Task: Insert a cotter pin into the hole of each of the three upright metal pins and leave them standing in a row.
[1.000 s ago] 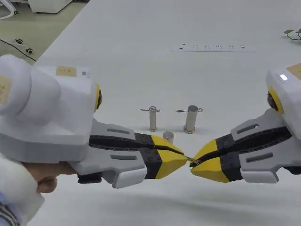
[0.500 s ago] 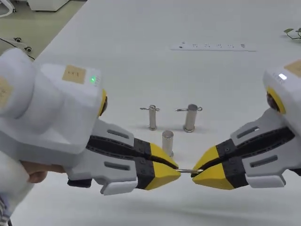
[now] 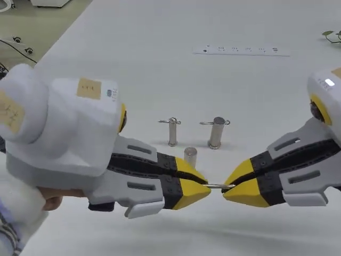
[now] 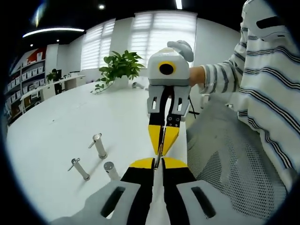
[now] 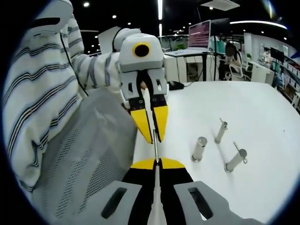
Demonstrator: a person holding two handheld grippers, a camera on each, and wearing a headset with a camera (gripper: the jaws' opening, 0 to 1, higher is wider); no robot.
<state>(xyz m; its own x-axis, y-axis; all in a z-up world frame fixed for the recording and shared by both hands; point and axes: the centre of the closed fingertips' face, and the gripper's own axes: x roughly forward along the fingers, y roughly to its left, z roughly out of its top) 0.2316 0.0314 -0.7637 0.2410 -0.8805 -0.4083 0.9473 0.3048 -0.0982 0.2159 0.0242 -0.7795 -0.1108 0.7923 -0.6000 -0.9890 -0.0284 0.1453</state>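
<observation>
Bright steel wire, the loose cotter pin (image 3: 216, 186), spans the short gap between the left gripper (image 3: 205, 186) and the right gripper (image 3: 226, 189), held level just above the white workbench (image 3: 256, 90). Each gripper's jaws are pressed together on one end of the wire. Both gripper views confirm this: in each, the view's own jaws meet at the bottom and the pin runs straight ahead into the closed tips of the opposite tool. Change over the last second: the two sets of yellow tips were all but touching, with hardly any wire on show. They have since drawn a little apart, so a clear length of the pin is now exposed between them. The third metal pin (image 3: 190, 156), upright and without a cotter, stands just behind the left gripper's tip, which covered most of it a second ago. Behind it, the rear left pin (image 3: 172, 133) and the rear right pin (image 3: 216, 133) stand side by side, each already carrying a cotter through its head. Reading: two of the three insertions look done. The wire appears to be mid-handover or mid-regrip between the tools, so that one end comes free for threading. The next step would likely be for one gripper to let go and the other to carry the free end to the third metal pin, whose hole cannot be made out here.
</observation>
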